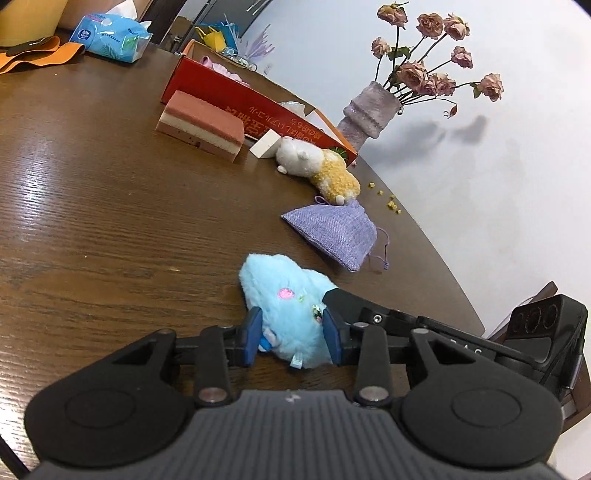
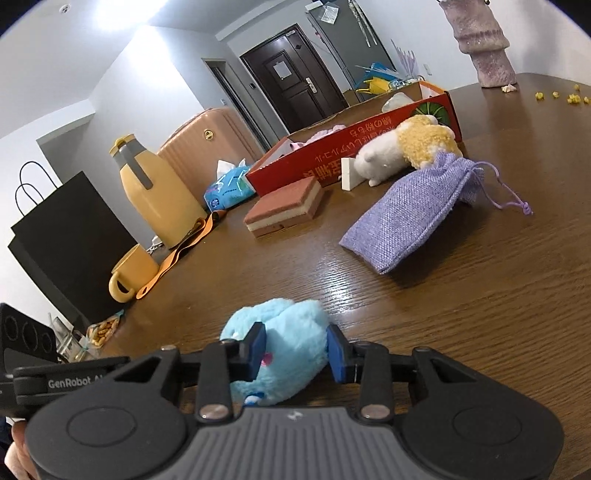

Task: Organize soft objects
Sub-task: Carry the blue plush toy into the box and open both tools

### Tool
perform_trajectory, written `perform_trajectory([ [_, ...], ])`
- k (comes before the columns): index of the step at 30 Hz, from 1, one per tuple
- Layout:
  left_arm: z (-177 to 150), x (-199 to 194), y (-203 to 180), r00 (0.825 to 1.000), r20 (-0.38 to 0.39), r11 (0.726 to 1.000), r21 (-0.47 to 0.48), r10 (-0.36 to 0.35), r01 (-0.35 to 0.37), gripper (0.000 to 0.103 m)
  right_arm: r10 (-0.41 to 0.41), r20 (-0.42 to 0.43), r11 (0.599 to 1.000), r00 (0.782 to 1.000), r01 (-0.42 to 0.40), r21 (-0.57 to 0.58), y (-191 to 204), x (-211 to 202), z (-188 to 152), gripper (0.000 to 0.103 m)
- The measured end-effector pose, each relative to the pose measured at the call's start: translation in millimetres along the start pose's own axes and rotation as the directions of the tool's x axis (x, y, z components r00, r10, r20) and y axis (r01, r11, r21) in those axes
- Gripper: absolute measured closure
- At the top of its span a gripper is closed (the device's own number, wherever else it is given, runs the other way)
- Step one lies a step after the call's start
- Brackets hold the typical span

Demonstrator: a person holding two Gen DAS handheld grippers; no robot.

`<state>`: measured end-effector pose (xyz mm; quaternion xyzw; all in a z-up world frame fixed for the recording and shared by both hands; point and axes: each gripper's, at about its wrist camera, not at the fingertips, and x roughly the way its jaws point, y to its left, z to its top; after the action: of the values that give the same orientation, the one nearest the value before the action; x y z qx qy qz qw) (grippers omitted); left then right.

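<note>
A light blue plush toy (image 1: 284, 299) lies on the brown wooden table (image 1: 92, 221). My left gripper (image 1: 293, 336) is shut on it from one side. My right gripper (image 2: 297, 349) is shut on the same toy (image 2: 291, 328) from the other side; its finger shows in the left wrist view (image 1: 343, 299). Beyond lie a purple drawstring pouch (image 1: 336, 232) (image 2: 410, 218), a white and yellow plush animal (image 1: 317, 166) (image 2: 402, 147), a pink layered sponge (image 1: 203, 123) (image 2: 284, 208) and a white block (image 1: 264, 144). An open red cardboard box (image 1: 236, 88) (image 2: 351, 147) holds some soft items.
A vase of dried roses (image 1: 373, 110) stands at the table's far edge, with yellow crumbs (image 1: 388, 199) near it. A tissue pack (image 1: 110, 35) (image 2: 229, 186), yellow jug (image 2: 155, 184), yellow mug (image 2: 133, 273), orange strap (image 2: 177, 251) and black paper bag (image 2: 70, 243) stand on the left.
</note>
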<state>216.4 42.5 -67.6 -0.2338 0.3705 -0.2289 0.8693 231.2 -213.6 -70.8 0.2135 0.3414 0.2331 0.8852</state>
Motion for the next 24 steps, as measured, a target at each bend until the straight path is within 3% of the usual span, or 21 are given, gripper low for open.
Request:
perform_trajectory([
  [5,1,-2,-5,1.000,0.016,1.000,0.024,0.006,-0.006,0.069,0.000,0.005,1.000,1.000,0.000,-0.014,4,-3,2,0.073],
  [9,21,-9,-16,0.997,0.073,0.998,0.058,-0.032,0.028,0.069,0.032,0.073,0.999,0.997,-0.030,-0.029,9,-12,24,0.073],
  [12,66,-8,-24,0.992,0.106,0.995,0.074,-0.067,0.060,0.069,0.052,0.132,0.994,0.990,-0.038,-0.107,21,-12,64,0.073],
  [16,146,17,-29,0.988,0.135,0.992,0.119,-0.069,0.053,0.069,0.053,0.168,0.986,0.984,-0.025,-0.166,27,21,143,0.073],
  [21,248,72,-7,0.992,0.127,0.996,0.091,-0.002,-0.009,0.069,0.057,0.103,0.993,0.993,-0.046,-0.109,18,104,241,0.073],
  [24,278,107,17,0.994,0.087,0.997,0.045,0.060,-0.064,0.069,0.040,0.013,0.997,0.999,-0.039,-0.066,4,161,274,0.073],
])
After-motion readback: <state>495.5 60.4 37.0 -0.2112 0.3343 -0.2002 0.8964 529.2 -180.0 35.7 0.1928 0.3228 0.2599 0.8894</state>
